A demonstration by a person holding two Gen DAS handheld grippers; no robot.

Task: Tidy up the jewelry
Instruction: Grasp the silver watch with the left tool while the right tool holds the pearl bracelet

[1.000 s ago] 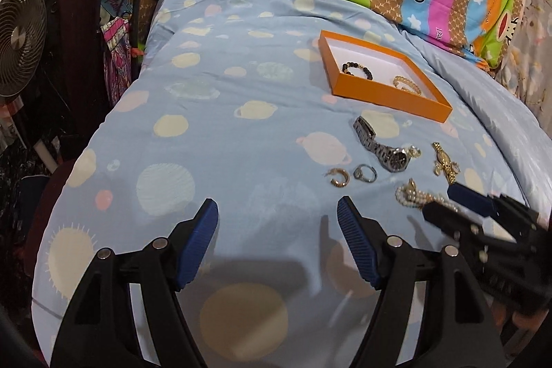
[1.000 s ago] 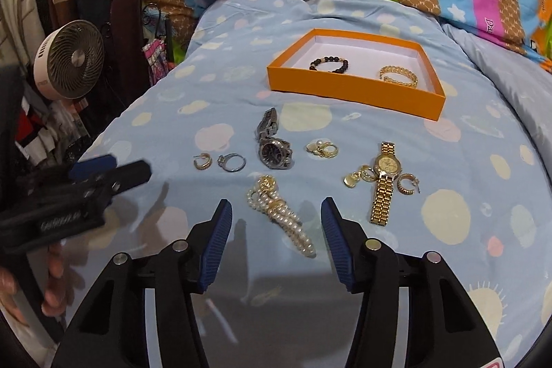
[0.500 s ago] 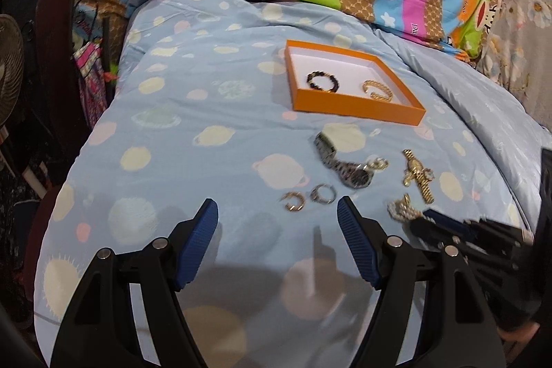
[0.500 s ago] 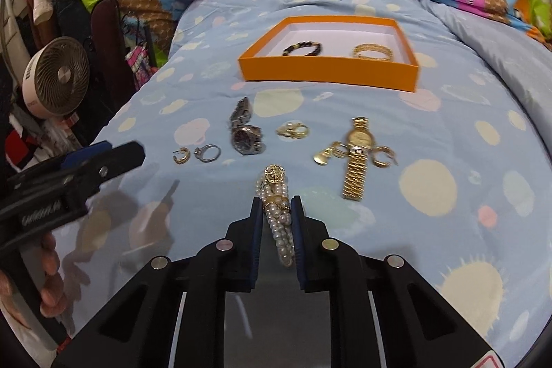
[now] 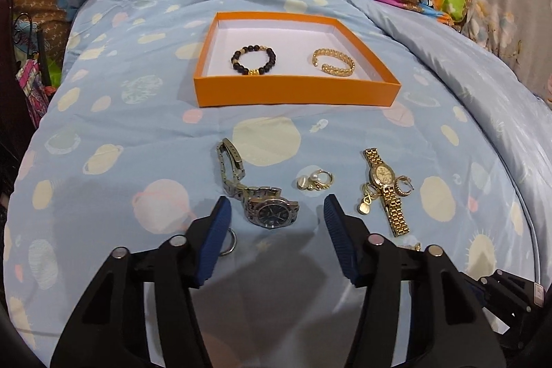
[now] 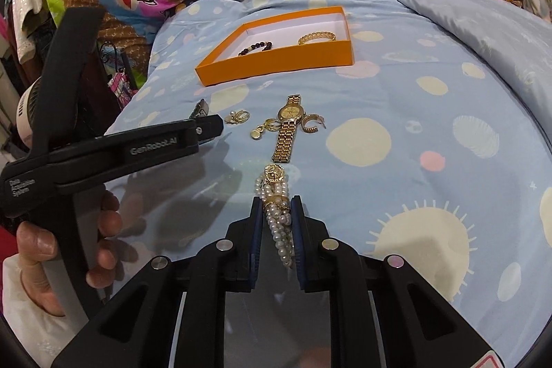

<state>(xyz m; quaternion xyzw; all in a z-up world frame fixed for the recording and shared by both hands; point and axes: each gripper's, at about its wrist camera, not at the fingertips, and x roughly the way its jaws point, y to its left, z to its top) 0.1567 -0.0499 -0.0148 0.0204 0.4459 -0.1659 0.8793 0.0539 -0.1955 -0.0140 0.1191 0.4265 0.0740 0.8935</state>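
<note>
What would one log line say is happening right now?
right gripper: shut on pearls | left gripper: open, over silver watch | box: two bracelets in

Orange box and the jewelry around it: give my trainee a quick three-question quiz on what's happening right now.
1. True or false: the orange box holds two bracelets.
2. What is the right claw shut on? A) gold watch B) pearl bracelet C) ring
3. Fill in: the left claw is open, and the ______ watch lies between its fingers.

Key:
1. True: a dark bead bracelet and a gold bangle.
2. B, the pearl bracelet; the gold watch lies on the bedspread.
3. Silver.
</note>
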